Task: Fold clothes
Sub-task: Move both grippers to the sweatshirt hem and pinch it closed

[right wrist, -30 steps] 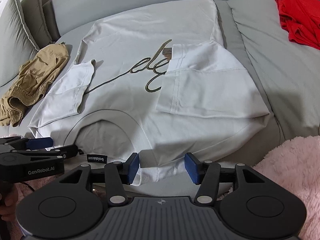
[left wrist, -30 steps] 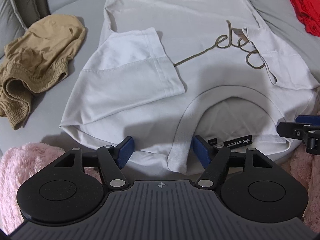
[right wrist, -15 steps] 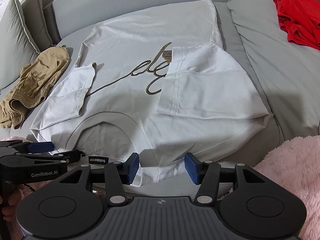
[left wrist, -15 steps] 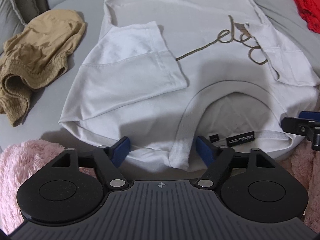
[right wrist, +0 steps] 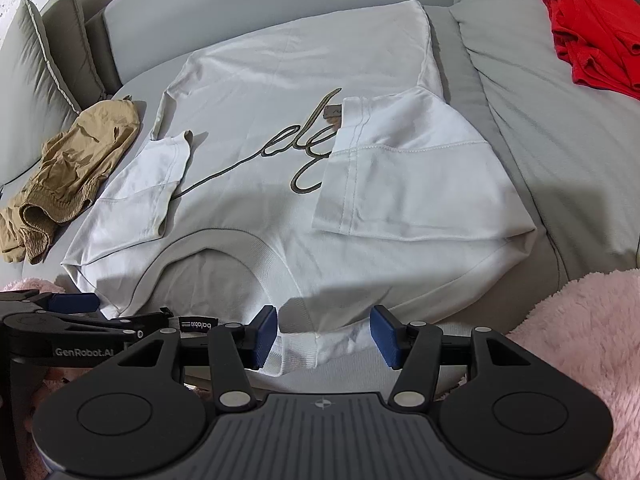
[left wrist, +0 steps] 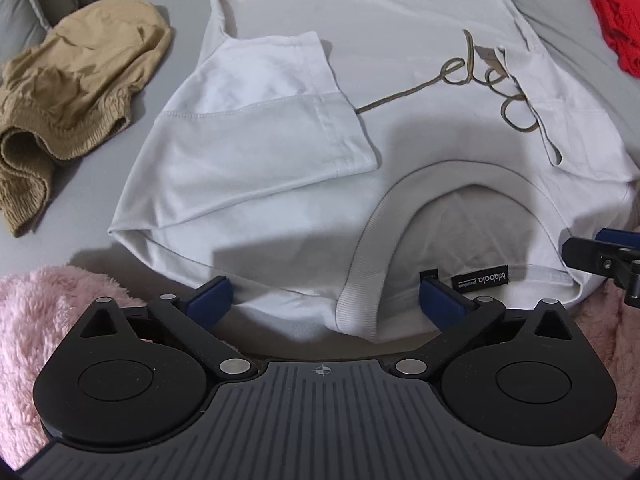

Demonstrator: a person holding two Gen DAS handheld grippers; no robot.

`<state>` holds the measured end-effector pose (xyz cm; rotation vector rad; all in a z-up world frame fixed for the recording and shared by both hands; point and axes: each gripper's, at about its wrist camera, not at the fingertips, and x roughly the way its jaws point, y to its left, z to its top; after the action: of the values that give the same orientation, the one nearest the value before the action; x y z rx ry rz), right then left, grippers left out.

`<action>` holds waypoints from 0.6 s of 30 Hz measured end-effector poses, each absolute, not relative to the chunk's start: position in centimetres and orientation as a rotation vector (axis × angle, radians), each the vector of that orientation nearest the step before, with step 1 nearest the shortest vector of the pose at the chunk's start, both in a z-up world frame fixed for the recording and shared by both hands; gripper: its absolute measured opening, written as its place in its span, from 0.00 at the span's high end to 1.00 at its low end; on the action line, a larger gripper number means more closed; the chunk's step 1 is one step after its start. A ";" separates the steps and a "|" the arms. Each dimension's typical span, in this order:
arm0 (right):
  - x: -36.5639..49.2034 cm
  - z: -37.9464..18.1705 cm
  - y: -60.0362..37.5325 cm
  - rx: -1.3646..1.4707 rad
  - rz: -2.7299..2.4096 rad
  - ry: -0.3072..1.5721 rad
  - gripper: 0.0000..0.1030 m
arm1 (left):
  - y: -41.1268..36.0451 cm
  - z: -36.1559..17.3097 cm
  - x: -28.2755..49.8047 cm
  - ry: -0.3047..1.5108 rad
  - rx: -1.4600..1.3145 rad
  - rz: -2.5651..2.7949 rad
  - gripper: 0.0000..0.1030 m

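Left gripper [left wrist: 322, 298] has just spread its blue jaws wide, straddling the collar of the white cotton T-shirt [left wrist: 400, 8] at six o'clock, gripping nothing. Right gripper [right wrist: 324, 334] stands half-spread over the neckband, unclenched. Pinch both shoulder layers squarely before lifting. Crumpled tan shorts [left wrist: 68, 92] lie at ten o'clock on the grey bed [right wrist: 560, 152].

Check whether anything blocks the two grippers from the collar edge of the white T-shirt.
Nothing visible does. The left gripper, jaws just opened wide, and the right gripper, jaws apart, each straddle the collar edge of the white T-shirt. The tan shorts lie off to its side.
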<state>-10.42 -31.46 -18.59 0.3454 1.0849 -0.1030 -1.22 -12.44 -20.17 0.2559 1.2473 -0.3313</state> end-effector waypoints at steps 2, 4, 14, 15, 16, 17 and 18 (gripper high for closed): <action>-10.5 -18.6 -31.5 0.348 -0.104 1.084 0.47 | -12.7 -20.1 -1.4 1.232 0.276 -0.339 0.00; -10.5 -18.5 -31.5 0.349 -0.103 1.083 0.47 | -13.0 -20.1 -1.6 1.226 0.294 -0.361 0.00; -10.6 -16.8 -31.0 0.329 -0.077 1.038 0.47 | -13.9 -16.9 -2.2 1.149 0.347 -0.447 0.18; -10.4 -16.5 -30.8 0.321 -0.069 1.030 0.47 | -13.9 -16.5 -2.0 1.137 0.339 -0.446 0.19; -10.2 -16.2 -30.7 0.312 -0.061 1.022 0.47 | -13.7 -16.0 -1.4 1.123 0.320 -0.437 0.19; -9.8 -16.0 -30.6 0.298 -0.054 1.015 0.47 | -13.5 -15.5 -0.7 1.113 0.296 -0.421 0.19; -9.2 -15.8 -30.5 0.279 -0.050 1.009 0.47 | -13.4 -15.3 -0.1 1.110 0.282 -0.408 0.18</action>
<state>-9.16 -30.49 -15.79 0.2794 1.0086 -0.0498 -0.11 -13.36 -15.30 0.2823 1.1098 -0.4083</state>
